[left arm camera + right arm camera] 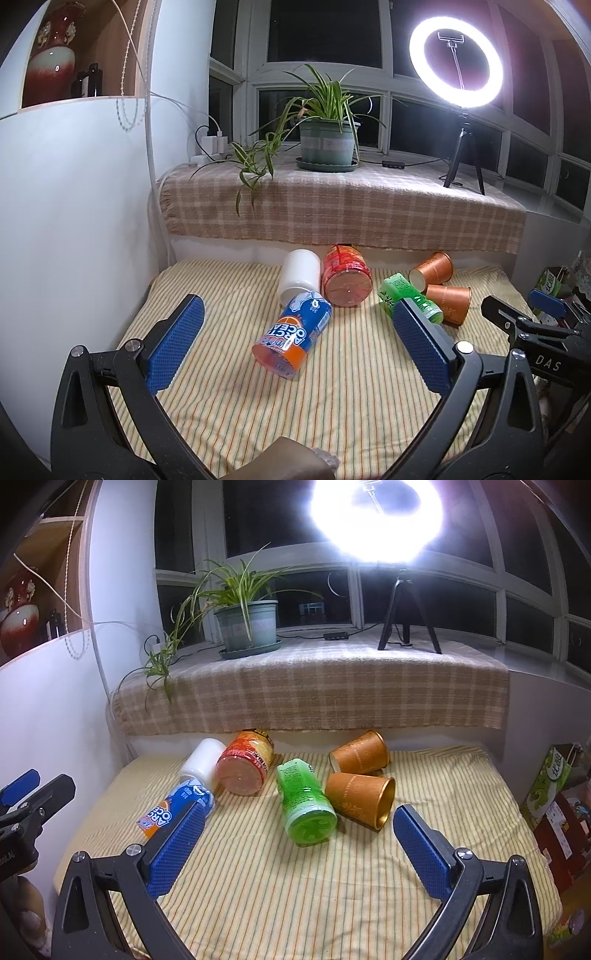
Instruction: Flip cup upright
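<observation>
Several cups lie on their sides on a striped cloth (351, 387). A blue and orange cup (291, 338) (173, 810) lies nearest my left gripper (295, 332), which is open, held above the cloth with the cup between its fingers' lines. A white cup (299, 277) (201, 762), a red cup (345, 275) (245, 764), a green cup (410, 297) (306, 801) and two brown paper cups (448, 302) (360, 797) lie further back. My right gripper (299, 821) is open and empty, in front of the green cup.
A ledge with a checked cloth (314, 690) runs behind the cups. On it stand a potted plant (327, 142) and a ring light on a tripod (456, 62). A white wall (74, 221) bounds the left. Boxes (554, 801) stand at the right.
</observation>
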Demonstrator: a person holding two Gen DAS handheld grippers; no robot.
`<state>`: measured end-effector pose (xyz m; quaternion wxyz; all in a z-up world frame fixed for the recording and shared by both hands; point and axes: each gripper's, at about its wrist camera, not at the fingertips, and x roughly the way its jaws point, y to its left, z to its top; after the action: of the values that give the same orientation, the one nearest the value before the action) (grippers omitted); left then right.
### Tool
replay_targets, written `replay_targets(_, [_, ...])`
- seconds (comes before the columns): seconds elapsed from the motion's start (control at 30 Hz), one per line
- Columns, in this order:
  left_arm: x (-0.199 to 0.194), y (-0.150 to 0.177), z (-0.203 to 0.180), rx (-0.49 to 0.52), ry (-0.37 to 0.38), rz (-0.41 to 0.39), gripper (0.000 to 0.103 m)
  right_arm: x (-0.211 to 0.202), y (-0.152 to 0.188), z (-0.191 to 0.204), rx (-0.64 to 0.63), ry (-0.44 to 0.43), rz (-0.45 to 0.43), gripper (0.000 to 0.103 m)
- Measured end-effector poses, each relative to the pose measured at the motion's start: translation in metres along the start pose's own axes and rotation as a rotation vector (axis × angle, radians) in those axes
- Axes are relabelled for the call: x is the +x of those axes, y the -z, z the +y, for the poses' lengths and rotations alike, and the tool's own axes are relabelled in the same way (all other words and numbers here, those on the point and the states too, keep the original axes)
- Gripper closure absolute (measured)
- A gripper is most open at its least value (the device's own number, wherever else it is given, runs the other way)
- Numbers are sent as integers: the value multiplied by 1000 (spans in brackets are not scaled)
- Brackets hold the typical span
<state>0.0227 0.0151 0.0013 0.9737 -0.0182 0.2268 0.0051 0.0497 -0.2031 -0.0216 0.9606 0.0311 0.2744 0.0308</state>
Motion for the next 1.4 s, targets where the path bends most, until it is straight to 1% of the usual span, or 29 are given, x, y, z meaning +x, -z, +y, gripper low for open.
replay_targets(0.27, [2, 0, 18, -18, -25, 12, 0, 24, -14, 15, -13, -60, 33, 0])
replay_targets(0.43, [4, 5, 38, -23, -52, 37, 0, 45, -29, 29, -21, -113, 61, 0])
replay_targets(0.53, [3, 12, 52, -12, -94, 46, 0, 62, -42, 42, -34, -158, 92, 0])
replay_targets(0.67, [2, 19, 70, -25, -131, 64, 0, 83, -58, 64, -56, -222, 132, 1])
replay_targets(0.77, [0, 25, 87, -47, -162, 74, 0, 107, -69, 88, -87, -274, 187, 2])
replay_targets(0.9, [-3, 31, 106, -74, -196, 85, 0, 144, -77, 114, -107, -313, 281, 5])
replay_targets(1.07, [-7, 40, 128, -100, -238, 95, 0, 189, -80, 133, -83, -323, 385, 8])
replay_targets(1.1, [-8, 41, 131, -106, -243, 96, 0, 199, -80, 137, -75, -322, 411, 10])
replay_targets(1.13, [-9, 42, 135, -114, -246, 98, 0, 207, -81, 140, -66, -322, 435, 13])
replay_targets(1.3, [-10, 47, 150, -144, -257, 106, 0, 248, -76, 146, 2, -327, 544, 17])
replay_targets(1.4, [-7, 50, 157, -160, -260, 117, 0, 265, -72, 148, 22, -309, 582, 20])
